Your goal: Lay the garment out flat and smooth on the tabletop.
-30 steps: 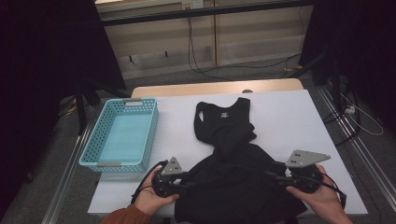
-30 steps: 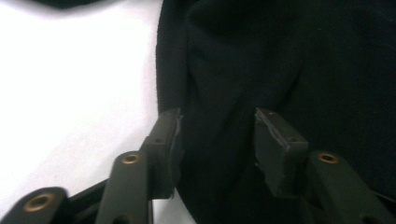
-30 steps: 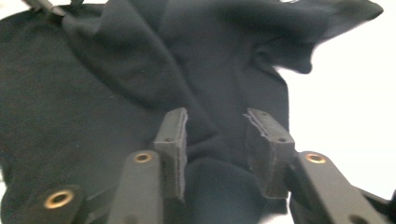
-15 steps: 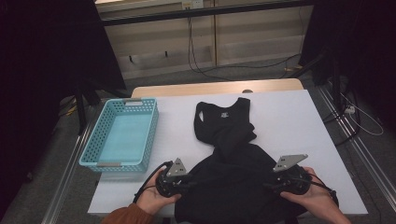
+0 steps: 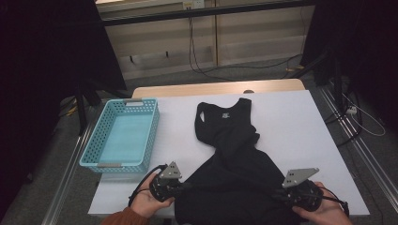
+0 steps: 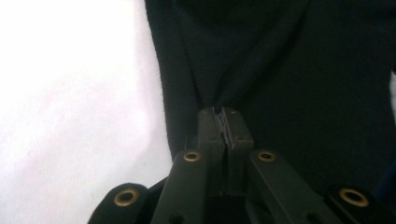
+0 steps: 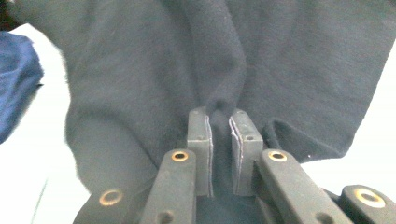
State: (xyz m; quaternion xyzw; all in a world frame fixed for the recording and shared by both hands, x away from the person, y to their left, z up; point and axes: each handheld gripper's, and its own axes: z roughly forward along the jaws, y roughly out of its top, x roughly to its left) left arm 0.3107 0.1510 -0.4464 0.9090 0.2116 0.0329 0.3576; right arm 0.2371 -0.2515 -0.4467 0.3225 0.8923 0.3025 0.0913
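Observation:
A black tank top (image 5: 234, 154) lies on the white table (image 5: 295, 122), neck toward the far side and hem at the near edge. My left gripper (image 5: 184, 186) is at the hem's left corner. In the left gripper view it (image 6: 224, 114) is shut on a pinch of the black fabric (image 6: 280, 70), with creases running out from the jaws. My right gripper (image 5: 283, 194) is at the hem's right corner. In the right gripper view it (image 7: 219, 116) clamps a thick fold of the same cloth (image 7: 187, 56).
A light blue plastic basket (image 5: 94, 140) stands on the table's left side with nothing in it. Bare white tabletop lies right of the garment. The table's near edge runs just under both hands. Some blue cloth (image 7: 18, 79) shows at the left of the right gripper view.
Both grippers have drawn back toward the near edge with the hem held. The right one first shifted inward, then back out and nearer. The lower garment is pulled wider.

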